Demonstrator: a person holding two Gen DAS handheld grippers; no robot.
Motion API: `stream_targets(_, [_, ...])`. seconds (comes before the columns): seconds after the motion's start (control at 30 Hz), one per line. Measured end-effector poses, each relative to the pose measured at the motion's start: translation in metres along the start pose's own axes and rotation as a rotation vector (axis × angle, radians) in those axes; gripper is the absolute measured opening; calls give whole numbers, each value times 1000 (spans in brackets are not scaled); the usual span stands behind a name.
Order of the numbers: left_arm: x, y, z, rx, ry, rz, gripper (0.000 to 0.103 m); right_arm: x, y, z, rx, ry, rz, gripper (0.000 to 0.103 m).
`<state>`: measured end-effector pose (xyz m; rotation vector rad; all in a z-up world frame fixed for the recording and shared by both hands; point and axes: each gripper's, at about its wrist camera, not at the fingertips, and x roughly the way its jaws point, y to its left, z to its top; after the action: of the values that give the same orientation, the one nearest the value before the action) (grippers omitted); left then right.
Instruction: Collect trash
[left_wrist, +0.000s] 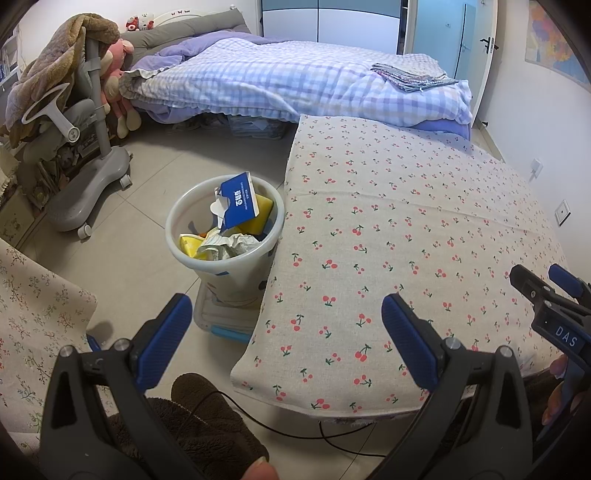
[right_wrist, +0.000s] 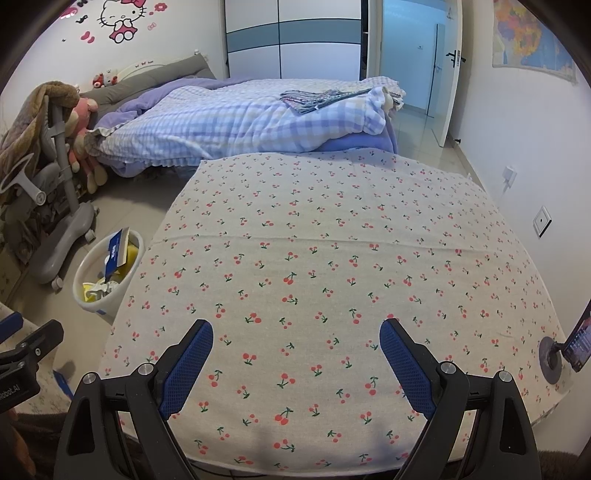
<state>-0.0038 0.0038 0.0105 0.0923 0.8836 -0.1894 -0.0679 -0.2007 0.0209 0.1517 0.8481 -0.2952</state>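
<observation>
A white trash bin (left_wrist: 184, 206) stands on the floor at the table's left edge. It holds a blue carton (left_wrist: 240, 201), a yellow sponge (left_wrist: 264, 205), a yellow wrapper (left_wrist: 190, 245) and crumpled paper (left_wrist: 232, 245). The bin also shows in the right wrist view (right_wrist: 88, 269). My left gripper (left_wrist: 286, 334) is open and empty, over the table's near left corner. My right gripper (right_wrist: 295, 354) is open and empty, above the cherry-print tablecloth (right_wrist: 332, 240). The right gripper also shows at the right edge of the left wrist view (left_wrist: 546, 288).
A bed (left_wrist: 295, 81) with a checked quilt lies behind the table. A grey chair (left_wrist: 88, 177) on casters stands left of the bin. A phone on a stand (right_wrist: 576, 343) sits at the table's right edge. A clear box (left_wrist: 221, 317) sits under the bin.
</observation>
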Motion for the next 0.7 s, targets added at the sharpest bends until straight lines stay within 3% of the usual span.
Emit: stream_targets(0.7, [0,3,-1,-1,2,0,102,-3,2,0,11,-7,-2,93])
